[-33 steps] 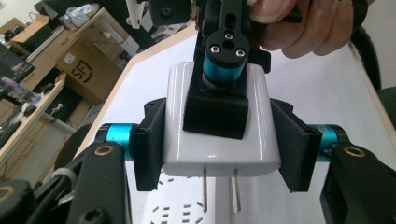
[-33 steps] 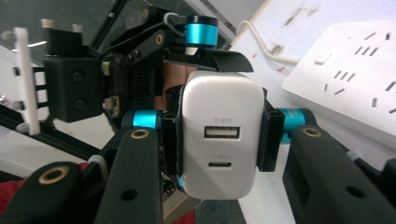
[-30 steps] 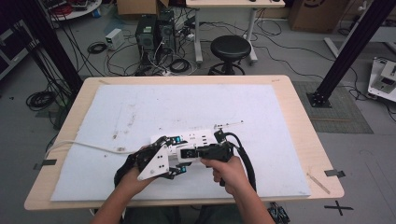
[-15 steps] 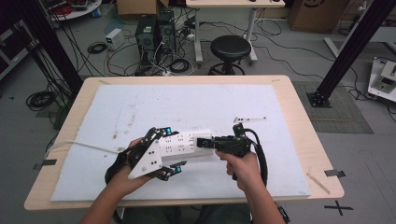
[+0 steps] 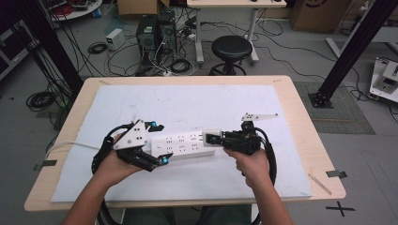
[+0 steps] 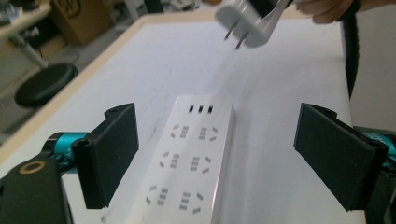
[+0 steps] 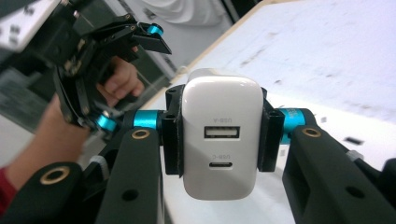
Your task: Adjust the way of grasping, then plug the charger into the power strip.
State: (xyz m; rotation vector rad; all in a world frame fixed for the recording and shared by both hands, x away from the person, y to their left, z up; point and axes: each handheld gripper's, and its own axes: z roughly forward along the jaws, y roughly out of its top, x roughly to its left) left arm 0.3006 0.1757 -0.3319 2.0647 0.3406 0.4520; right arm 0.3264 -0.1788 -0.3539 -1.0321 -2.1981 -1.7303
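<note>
From above, a white power strip (image 5: pixel 180 144) lies flat on the pale mat (image 5: pixel 187 108) covering the worktop (image 5: pixel 300 122), its long side running left to right and its rows of sockets facing up. At its right end a small white charger (image 5: pixel 211 137) sits clamped in the right hand-held gripper (image 5: pixel 215 138), which points leftward, level with the strip; the right hand (image 5: pixel 248 161) grips it from behind, forearm coming up from the near edge. The left hand-held gripper (image 5: pixel 157 143) straddles the strip's left end, its jaws having just been opening, one on the far side and one on the near side, not pressing on it. The left hand (image 5: pixel 112 164) holds it low, wrist angled inward.

In the left gripper view, the power strip (image 6: pixel 189 158) runs away between the two black jaws, which stand wide apart, clear of its edges. It shows three small slots at its far end and paired socket holes down its length. The charger (image 6: pixel 245 21) hangs above the far end, two metal prongs pointing down at an angle, clear of the strip.

In the right gripper view, the charger (image 7: pixel 220 133) is a rounded white block with one rectangular port above an oval one, pinched on both sides by the black pads. The left hand-held gripper (image 7: pixel 116 60) shows beyond it, jaws spread.
</note>
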